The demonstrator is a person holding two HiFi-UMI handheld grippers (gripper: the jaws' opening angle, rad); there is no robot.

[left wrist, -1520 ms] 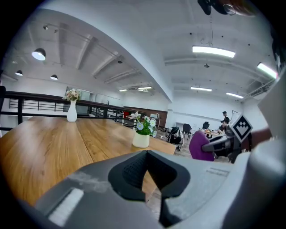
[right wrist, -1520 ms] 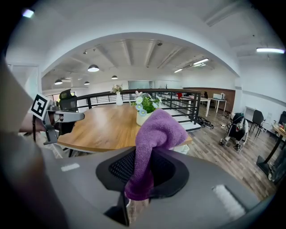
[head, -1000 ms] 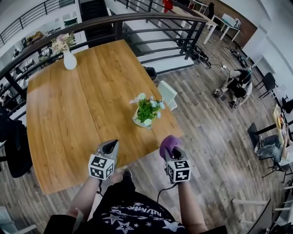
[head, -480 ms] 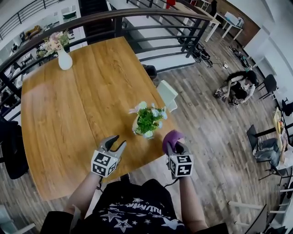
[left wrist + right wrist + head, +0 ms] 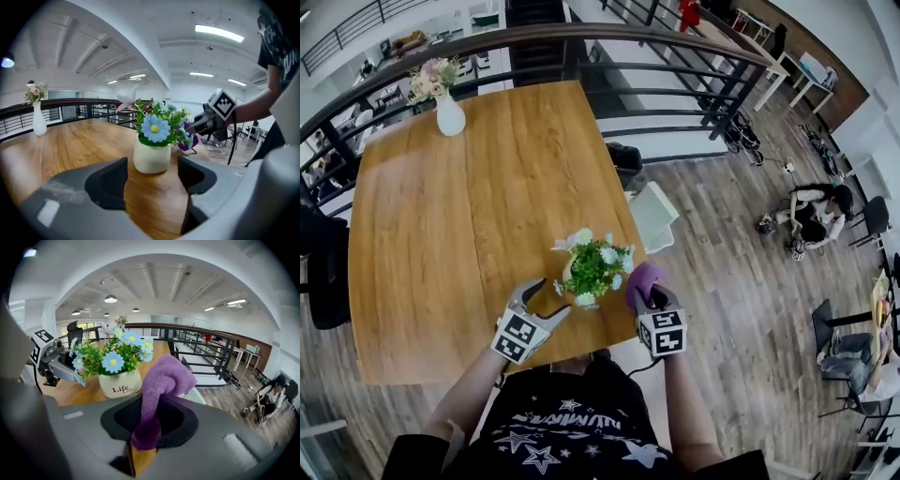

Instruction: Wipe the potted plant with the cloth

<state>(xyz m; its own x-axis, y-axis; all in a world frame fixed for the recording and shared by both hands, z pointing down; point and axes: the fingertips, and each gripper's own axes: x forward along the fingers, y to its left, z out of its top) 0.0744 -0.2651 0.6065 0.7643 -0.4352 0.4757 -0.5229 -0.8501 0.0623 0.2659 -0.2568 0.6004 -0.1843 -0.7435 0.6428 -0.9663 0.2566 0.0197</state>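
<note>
A small potted plant (image 5: 592, 271) with green leaves and pale blue flowers stands in a cream pot near the front right edge of the wooden table (image 5: 441, 225). My left gripper (image 5: 542, 300) sits just left of the pot (image 5: 151, 158); its jaws have just been opening and stand open, nothing between them. My right gripper (image 5: 647, 292) is right of the plant, shut on a purple cloth (image 5: 641, 281). In the right gripper view the cloth (image 5: 161, 385) bulges above the jaws close to the pot (image 5: 119, 383).
A white vase (image 5: 449, 117) of dried flowers stands at the table's far left corner. A black railing (image 5: 609, 66) runs behind the table. A white chair (image 5: 654, 216) stands to the right, a black chair (image 5: 323, 272) to the left. A person (image 5: 811, 211) crouches on the floor, far right.
Both grippers have moved forward to flank the plant. The left jaws went from shut to open. The cloth stays held in the right gripper.
</note>
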